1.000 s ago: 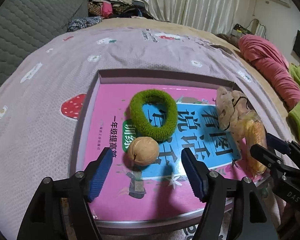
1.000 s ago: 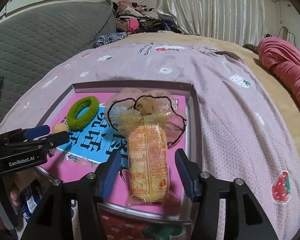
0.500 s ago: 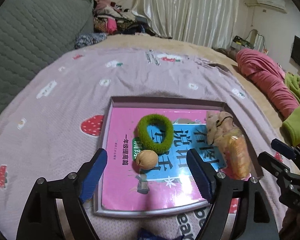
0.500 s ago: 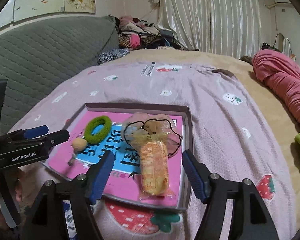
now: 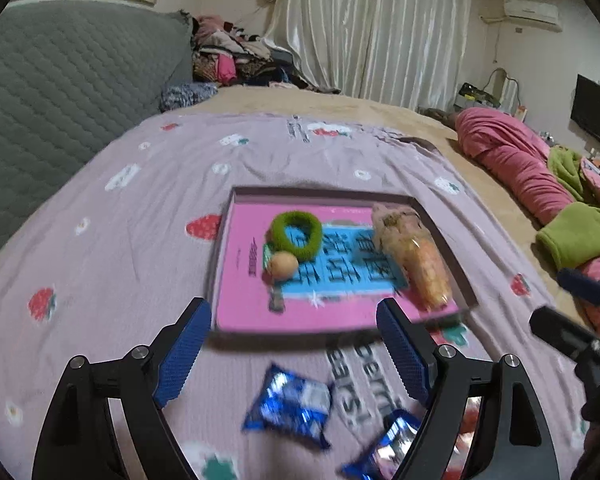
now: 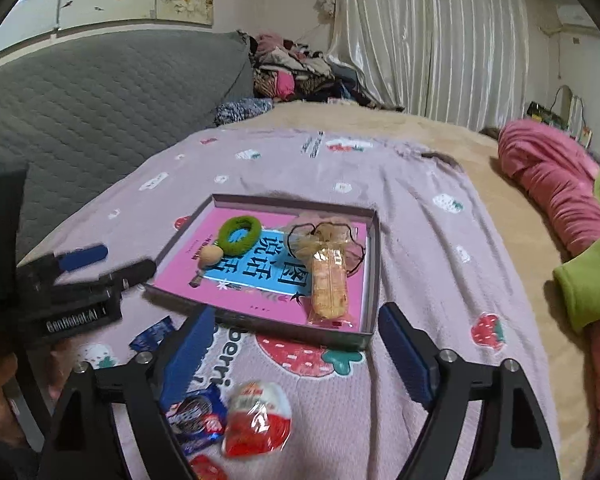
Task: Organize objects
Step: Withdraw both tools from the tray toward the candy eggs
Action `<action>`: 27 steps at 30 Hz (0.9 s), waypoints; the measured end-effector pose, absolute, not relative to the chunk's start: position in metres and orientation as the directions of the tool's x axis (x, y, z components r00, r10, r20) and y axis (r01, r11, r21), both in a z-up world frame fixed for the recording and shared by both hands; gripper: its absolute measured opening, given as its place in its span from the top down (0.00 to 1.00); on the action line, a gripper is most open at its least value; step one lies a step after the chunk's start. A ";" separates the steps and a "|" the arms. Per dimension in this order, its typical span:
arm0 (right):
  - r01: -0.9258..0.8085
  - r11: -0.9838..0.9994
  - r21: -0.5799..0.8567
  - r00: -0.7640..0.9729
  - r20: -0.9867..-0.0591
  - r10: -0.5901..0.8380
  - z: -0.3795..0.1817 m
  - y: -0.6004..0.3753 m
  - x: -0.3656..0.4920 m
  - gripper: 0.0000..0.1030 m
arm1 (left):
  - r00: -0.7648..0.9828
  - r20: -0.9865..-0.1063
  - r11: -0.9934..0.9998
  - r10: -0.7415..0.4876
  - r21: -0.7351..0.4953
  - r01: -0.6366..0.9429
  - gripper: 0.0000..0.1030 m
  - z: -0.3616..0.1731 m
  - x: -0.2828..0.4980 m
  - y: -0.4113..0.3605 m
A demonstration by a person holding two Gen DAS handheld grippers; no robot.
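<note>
Both tongs gape wide and empty. Between the left gripper [image 5: 294, 348] fingers lies a blue snack packet [image 5: 290, 406]: light, crinkly, likely slippery, best pinched across its flat middle. Under the right gripper [image 6: 296, 350], a rounder red-and-white wrapped treat [image 6: 258, 420]. Beyond both, the tray [image 6: 374, 260].

Open right claw [image 6: 296, 350] hovers above wrapped egg [image 6: 257, 420], near tray [image 6: 374, 264].

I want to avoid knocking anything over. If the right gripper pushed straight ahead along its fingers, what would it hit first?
Probably the near wall of the tray, just ahead of the open right gripper. Behind that wall lies the orange snack packet. Depth is uncertain in this fisheye view.
</note>
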State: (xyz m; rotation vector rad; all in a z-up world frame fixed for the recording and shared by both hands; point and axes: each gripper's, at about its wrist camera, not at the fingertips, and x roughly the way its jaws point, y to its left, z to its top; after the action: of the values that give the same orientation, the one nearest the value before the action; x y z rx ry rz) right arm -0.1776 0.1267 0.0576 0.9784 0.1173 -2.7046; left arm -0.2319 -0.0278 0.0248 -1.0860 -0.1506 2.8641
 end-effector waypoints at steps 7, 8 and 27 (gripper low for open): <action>0.271 -0.963 -0.003 -0.754 -0.623 -0.210 0.084 0.126 -0.142 0.17 | -0.750 -0.656 -0.996 0.082 -0.069 -0.049 0.17 0.049 -0.191 -0.016; 0.270 -0.963 -0.003 -0.756 -0.620 -0.210 0.088 0.127 -0.138 0.17 | -0.751 -0.656 -0.997 0.077 -0.061 -0.048 0.17 0.052 -0.186 -0.015; 0.257 -0.966 -0.003 -0.789 -0.579 -0.208 0.128 0.138 -0.071 0.12 | -0.758 -0.651 -0.998 0.027 0.019 -0.052 0.17 0.086 -0.092 0.005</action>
State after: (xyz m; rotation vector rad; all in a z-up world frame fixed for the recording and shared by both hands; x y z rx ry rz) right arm -0.0714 0.1384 0.1282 0.8781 0.1188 -2.7562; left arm -0.0920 0.0055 0.0862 -1.0760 0.0561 2.9063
